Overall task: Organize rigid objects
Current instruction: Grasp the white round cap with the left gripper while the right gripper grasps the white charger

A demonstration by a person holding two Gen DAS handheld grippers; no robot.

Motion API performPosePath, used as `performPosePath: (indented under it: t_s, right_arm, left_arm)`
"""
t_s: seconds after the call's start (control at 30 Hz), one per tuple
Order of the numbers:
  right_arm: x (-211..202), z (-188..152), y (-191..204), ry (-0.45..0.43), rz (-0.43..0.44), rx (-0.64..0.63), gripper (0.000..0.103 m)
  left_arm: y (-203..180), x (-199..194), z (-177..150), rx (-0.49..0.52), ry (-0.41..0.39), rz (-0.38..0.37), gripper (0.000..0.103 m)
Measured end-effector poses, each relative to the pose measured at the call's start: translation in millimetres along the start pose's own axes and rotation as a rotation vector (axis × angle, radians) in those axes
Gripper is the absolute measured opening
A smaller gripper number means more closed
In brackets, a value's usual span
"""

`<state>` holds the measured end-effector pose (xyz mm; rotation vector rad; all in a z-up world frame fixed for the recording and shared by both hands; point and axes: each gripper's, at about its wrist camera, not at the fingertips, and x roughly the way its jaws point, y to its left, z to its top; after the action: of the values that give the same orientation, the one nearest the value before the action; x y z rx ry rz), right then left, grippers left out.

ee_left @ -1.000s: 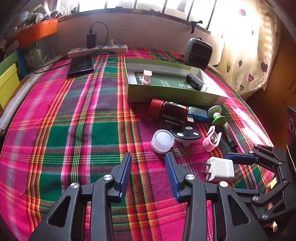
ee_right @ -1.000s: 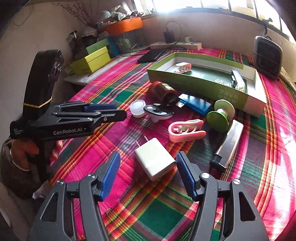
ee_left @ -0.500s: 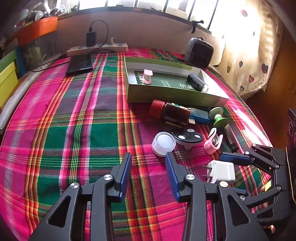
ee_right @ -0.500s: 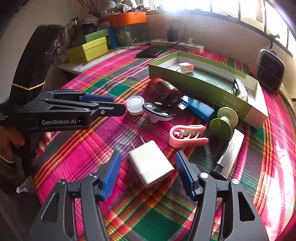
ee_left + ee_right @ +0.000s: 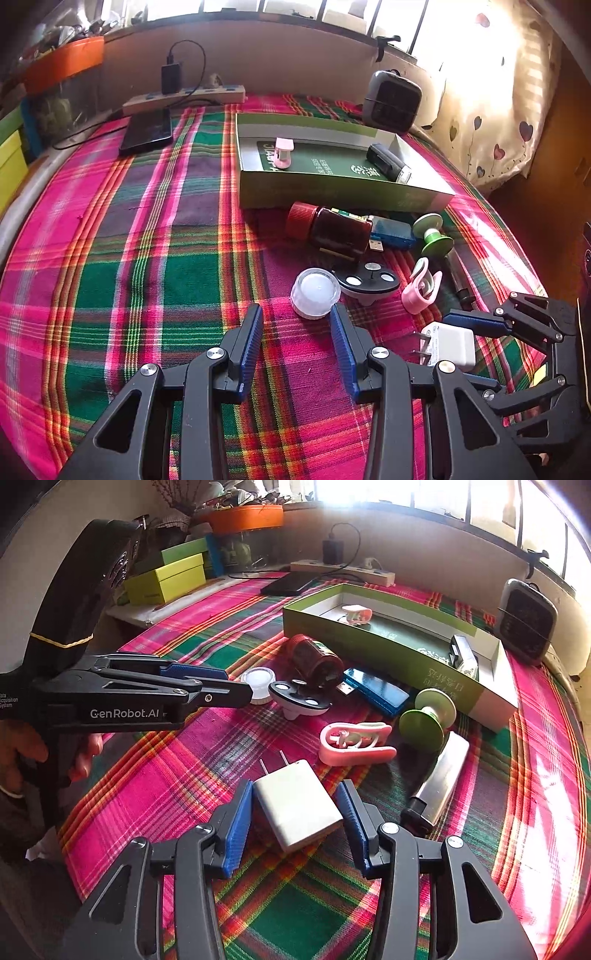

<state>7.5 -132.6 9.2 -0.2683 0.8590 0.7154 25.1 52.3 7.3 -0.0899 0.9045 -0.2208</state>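
Jaws of the right gripper [image 5: 295, 812] are closing around the white charger [image 5: 297, 809] on the plaid cloth [image 5: 166, 794], near its front edge; its 2 prongs point away. The left pad looks at the charger's side – the right one shows a sliver of gap. The charger sits skewed between them, so the squeeze could twist it or pop it out. The left gripper [image 5: 295, 349] hovers half-open, empty, by the white cap [image 5: 315, 292]
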Motion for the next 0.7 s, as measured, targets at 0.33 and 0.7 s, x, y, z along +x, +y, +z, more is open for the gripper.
performPosePath:
  t_s: [0.33,0.7]
  right_arm:
    - [-7,-5,-11,-0.018,-0.006,0.062,0.048]
    - [-9,-5,-16,-0.019,0.004,0.093,0.048]
  left_arm:
    - [-11,7,9,0.036,0.002,0.041,0.037]
    - [-16,18,18,0.052,-0.002,0.070,0.037]
